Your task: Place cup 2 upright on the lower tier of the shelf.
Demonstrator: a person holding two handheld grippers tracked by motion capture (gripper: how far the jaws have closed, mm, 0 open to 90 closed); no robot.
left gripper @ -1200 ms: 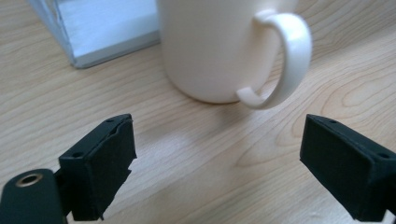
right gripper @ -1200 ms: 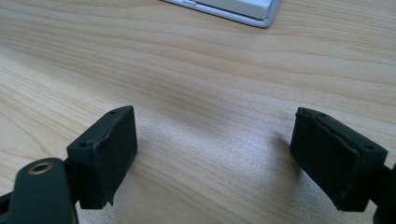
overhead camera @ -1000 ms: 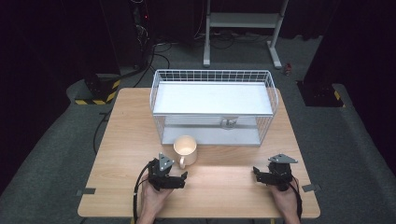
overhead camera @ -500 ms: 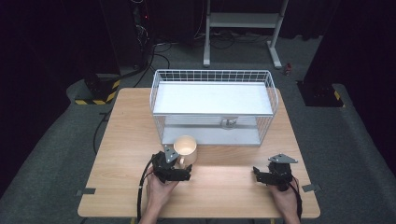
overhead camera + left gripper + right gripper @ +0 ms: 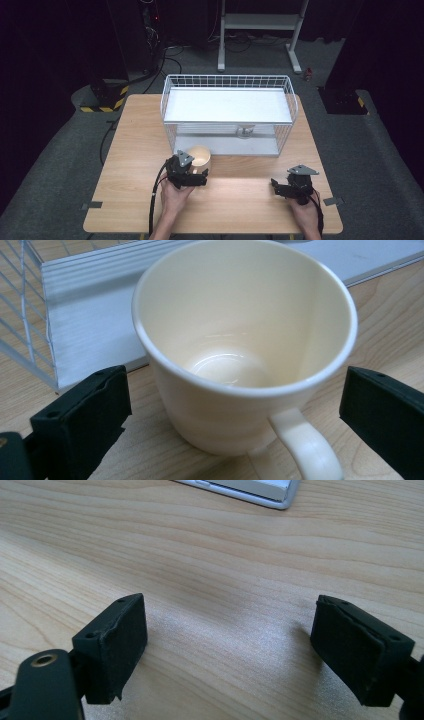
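Counts: 1 cream mug (image 5: pixel 240 340), w/ 1 handle, standing on the table just in front of the rack. 1 white wire rack (image 5: pixel 227 112) w/ 2 flat shelves, upper & lower; 1 small round obj on the lower shelf, too small to tell what. 1 wooden table (image 5: pixel 135 150). 2 grippers: left gripper (image 5: pixel 192 179) & right gripper (image 5: pixel 281 187), each w/ 2 black jaws, 1 cable, 1 grey plate. 2 hands holding them. On the floor beyond: 1 white metal stand, 2 yellow-black striped pieces

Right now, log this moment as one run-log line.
left tongs: open, straddling cream mug, no contact | right tongs: open, empty, over table | mug: upright, empty, beside wire rack
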